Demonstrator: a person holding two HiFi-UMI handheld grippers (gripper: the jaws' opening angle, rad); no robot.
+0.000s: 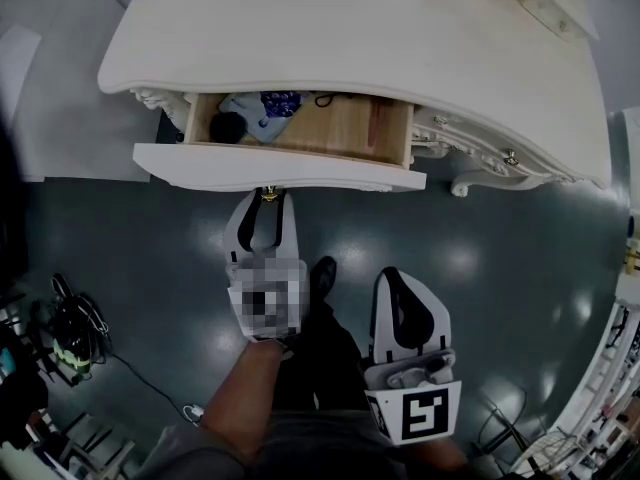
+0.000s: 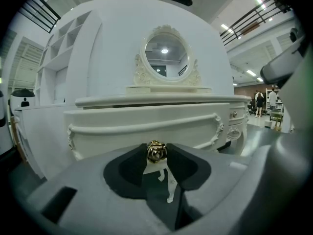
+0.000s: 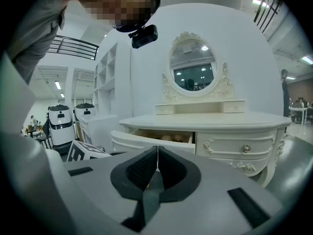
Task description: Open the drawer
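Note:
A white dressing table [image 1: 380, 38] has its left drawer [image 1: 280, 173] pulled out, so the wooden inside shows. In it lie a blue item [image 1: 272, 105] and a black one [image 1: 227, 126]. My left gripper [image 1: 266, 200] is shut on the drawer's gold knob [image 2: 156, 152], which sits between the black pads in front of the drawer front [image 2: 146, 126]. My right gripper [image 1: 397, 276] hangs back over the floor, apart from the table. Its jaws [image 3: 156, 153] are shut with nothing between them, and the open drawer [image 3: 156, 140] lies beyond them.
A second drawer with a small knob [image 1: 510, 156] is closed at the table's right. An oval mirror [image 3: 193, 70] stands on top. Cables and gear [image 1: 70, 333] lie on the dark floor at left. The person's shoe [image 1: 322, 273] is between the grippers. White robots [image 3: 61, 116] stand far left.

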